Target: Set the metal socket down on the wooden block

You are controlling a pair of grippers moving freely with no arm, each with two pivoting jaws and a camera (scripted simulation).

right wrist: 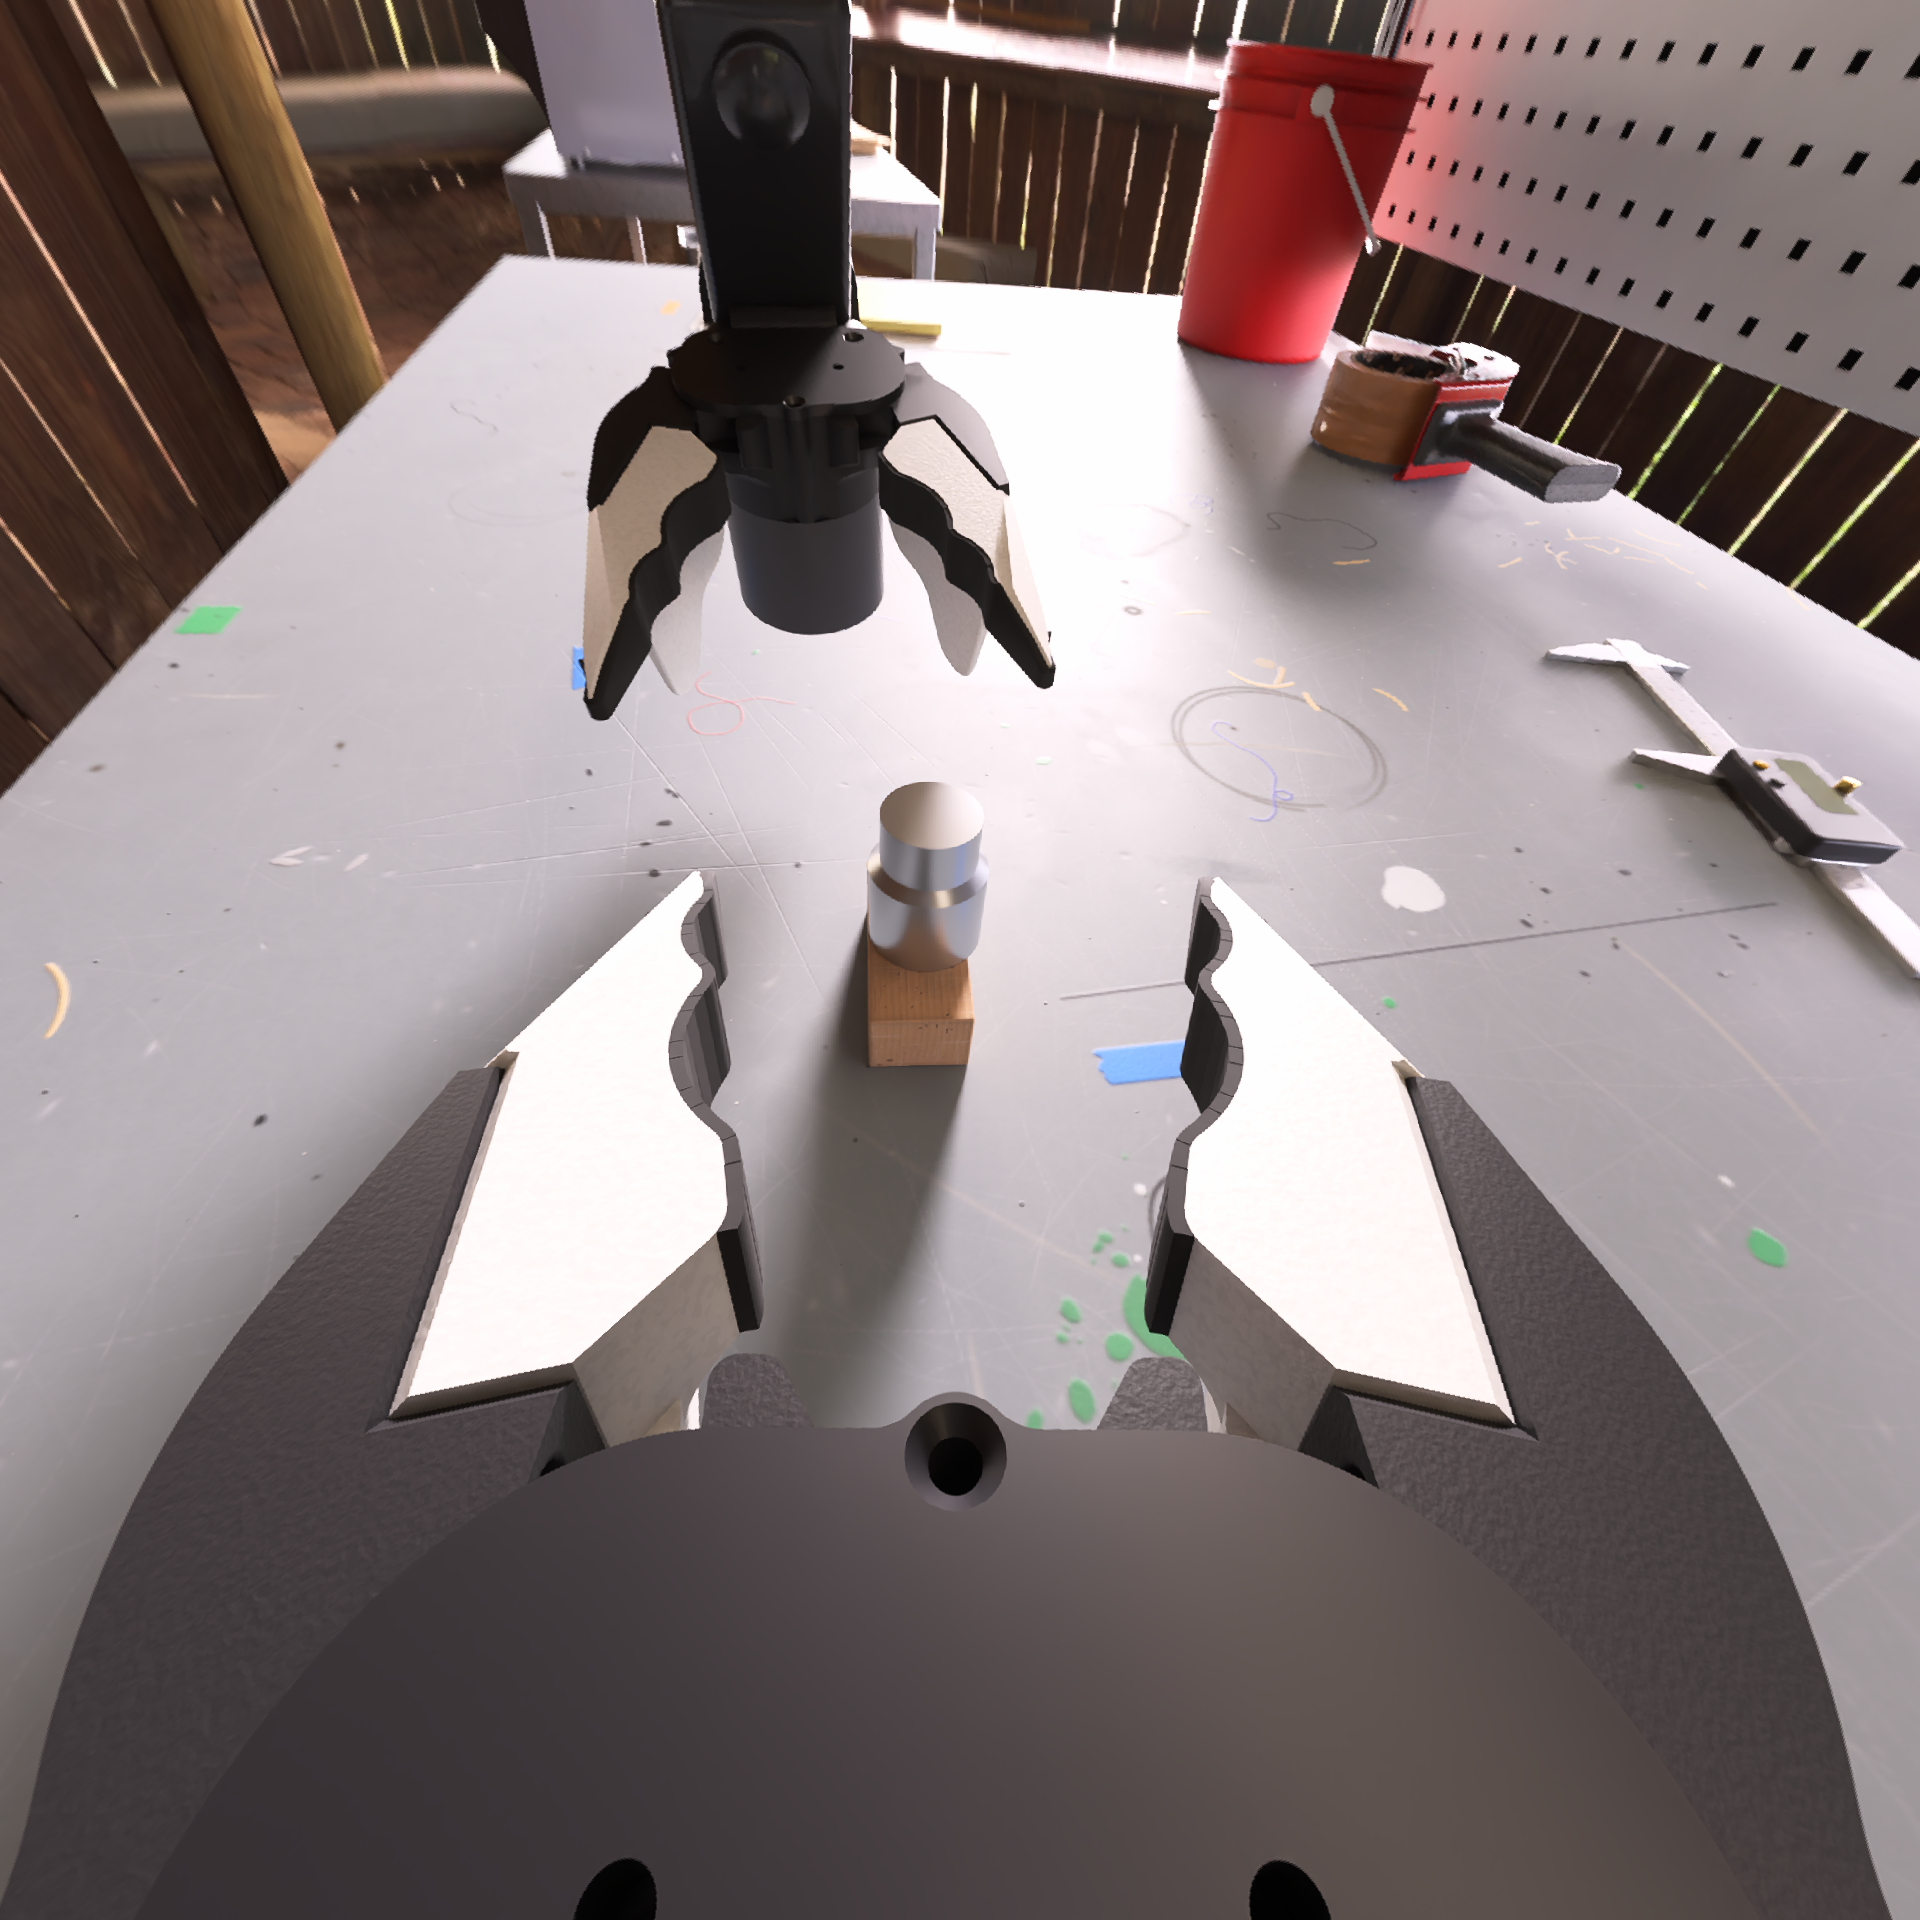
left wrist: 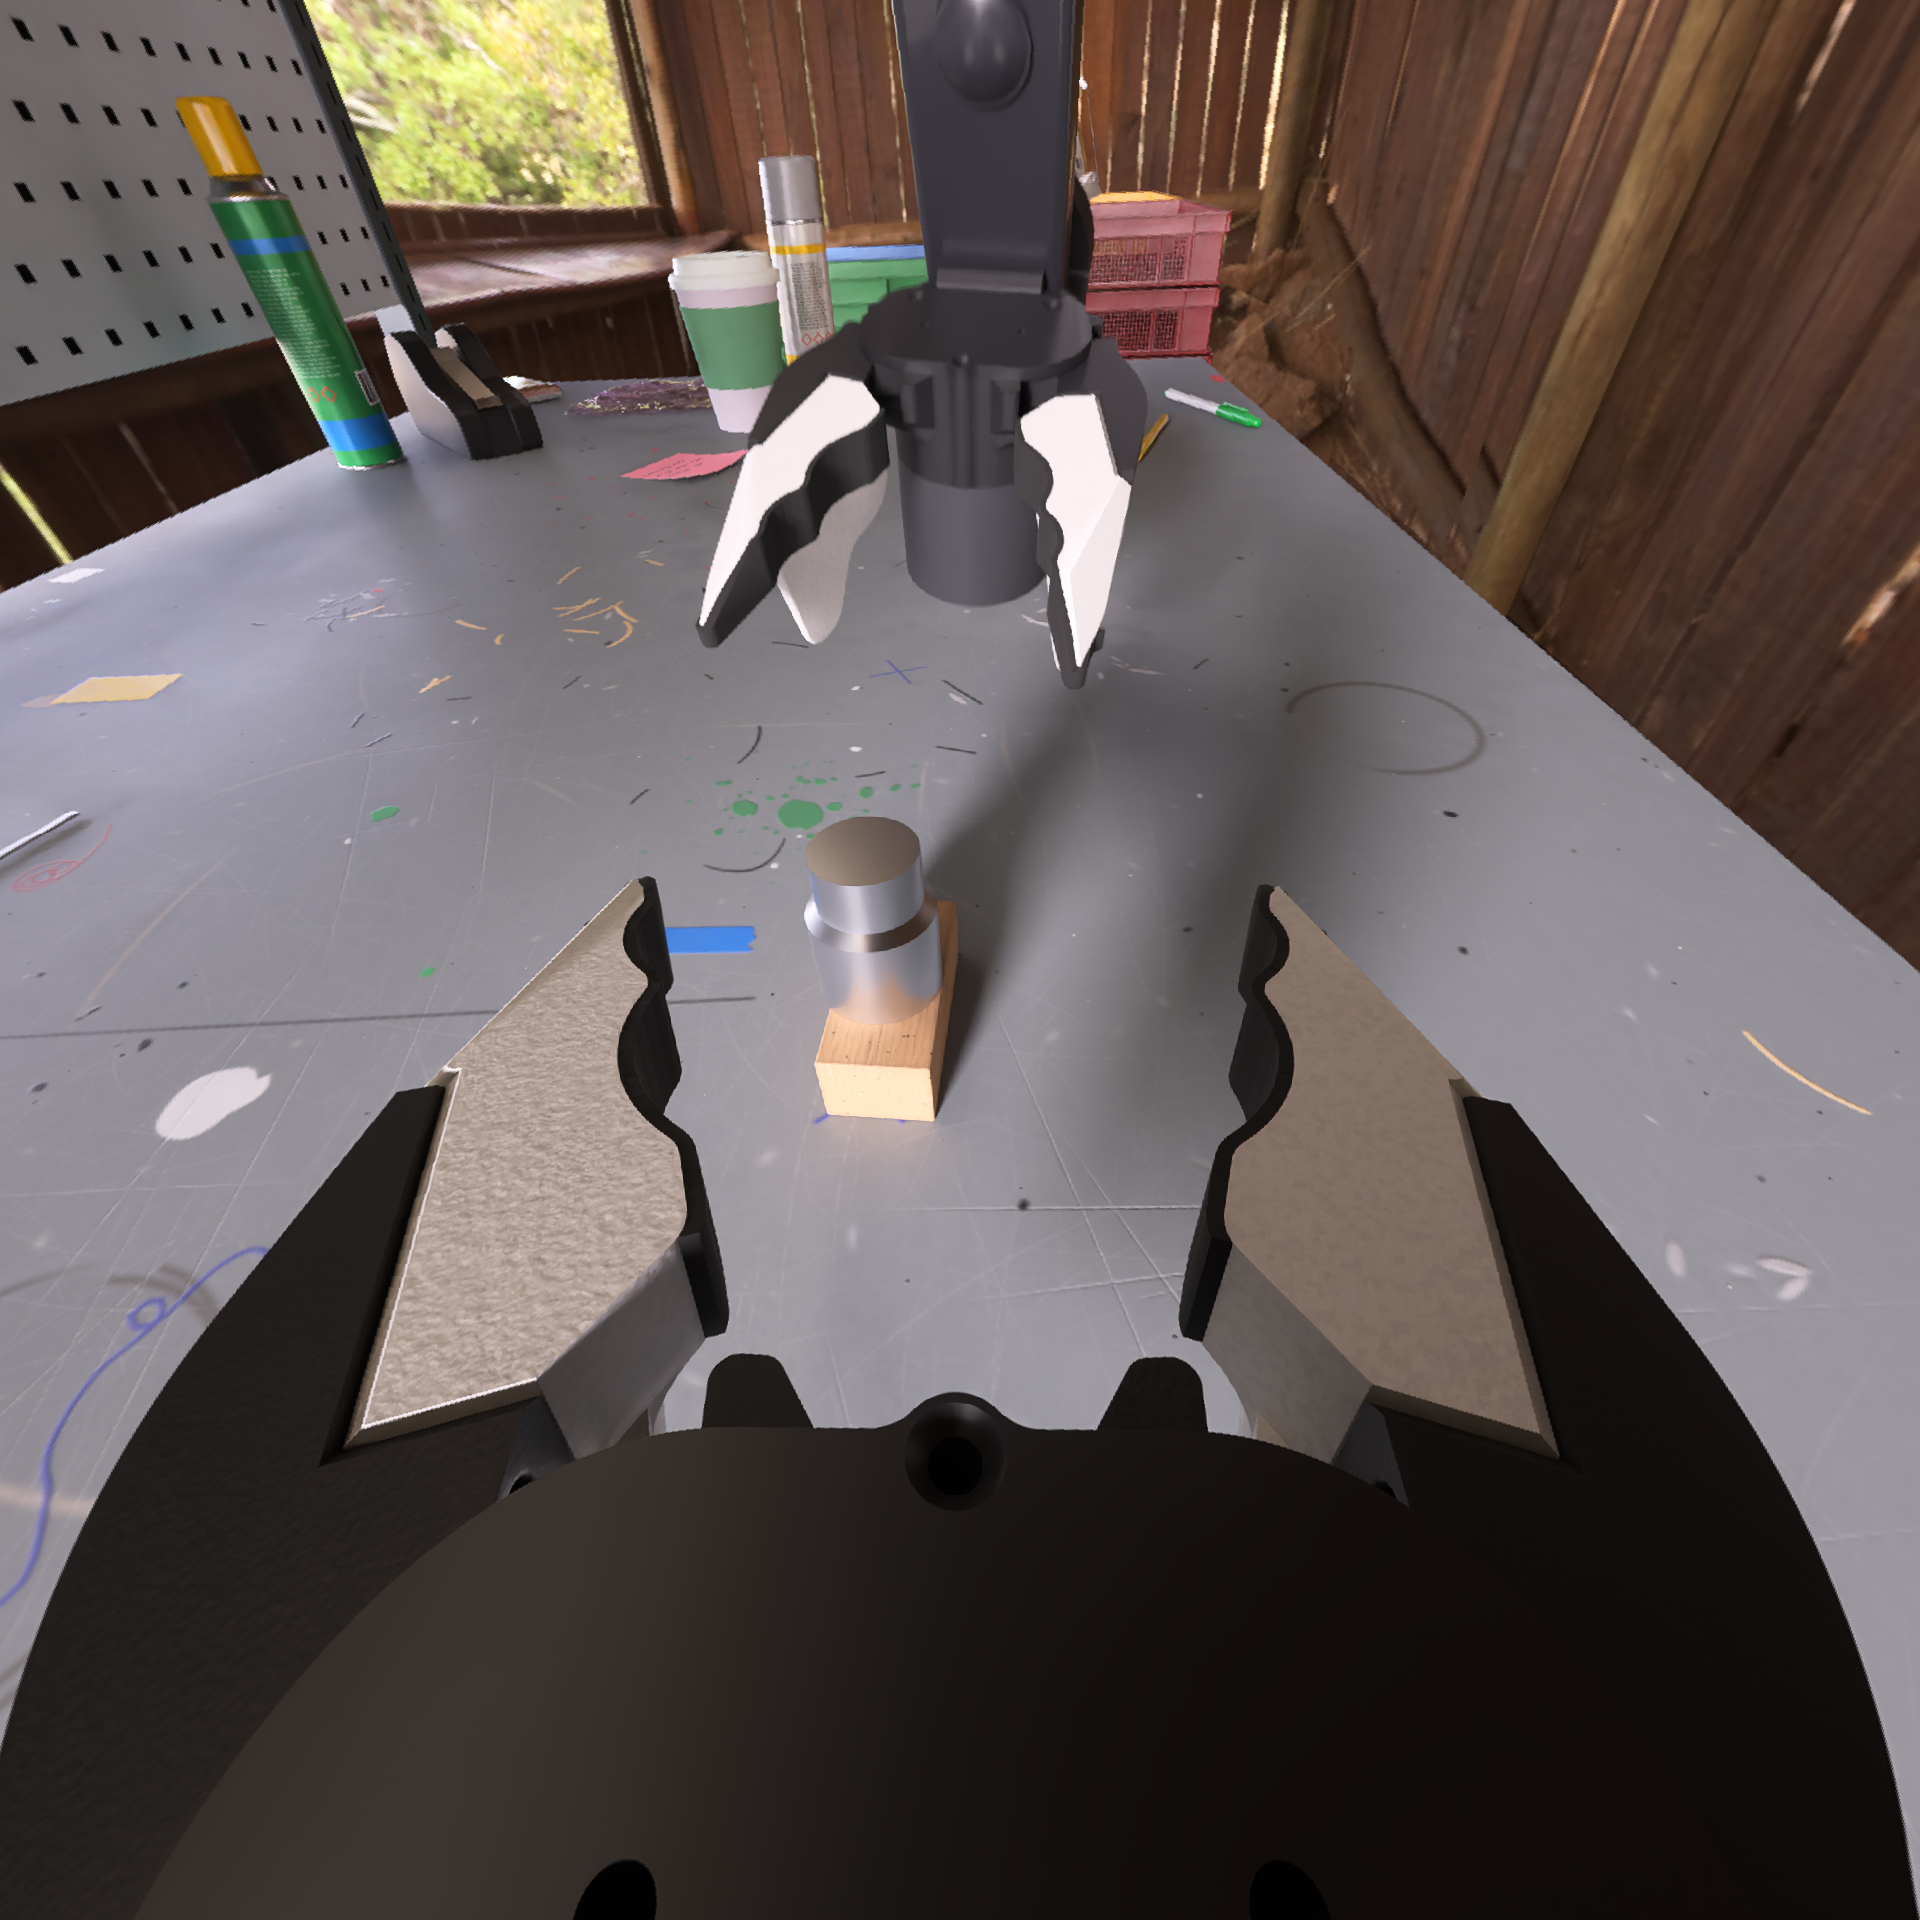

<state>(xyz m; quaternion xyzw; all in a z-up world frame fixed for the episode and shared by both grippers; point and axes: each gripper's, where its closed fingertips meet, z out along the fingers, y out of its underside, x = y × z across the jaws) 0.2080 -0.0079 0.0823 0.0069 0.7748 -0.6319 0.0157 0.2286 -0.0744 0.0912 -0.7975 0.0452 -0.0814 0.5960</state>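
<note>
The metal socket (left wrist: 871, 925), a shiny stepped cylinder, stands upright on the wooden block (left wrist: 889, 1051) on the grey table (left wrist: 416, 935). It shows the same way in the right wrist view, socket (right wrist: 927, 883) on block (right wrist: 921, 1008). My left gripper (left wrist: 954, 894) is open and empty, its fingertips level with the socket on either side and a little short of it. My right gripper (right wrist: 954, 888) is open and empty, facing the socket from the opposite side. Each gripper shows beyond the socket in the other's view, the right (left wrist: 894, 644) and the left (right wrist: 821, 686), both above the table.
In the left wrist view a green spray can (left wrist: 291, 291), a tape dispenser (left wrist: 457, 390), a cup (left wrist: 727, 332), a white can (left wrist: 795, 255), pink crates (left wrist: 1153, 270) and a marker (left wrist: 1210, 407) stand at the far end. In the right wrist view are a red bucket (right wrist: 1299, 197), a tape gun (right wrist: 1434, 426) and a caliper (right wrist: 1766, 800).
</note>
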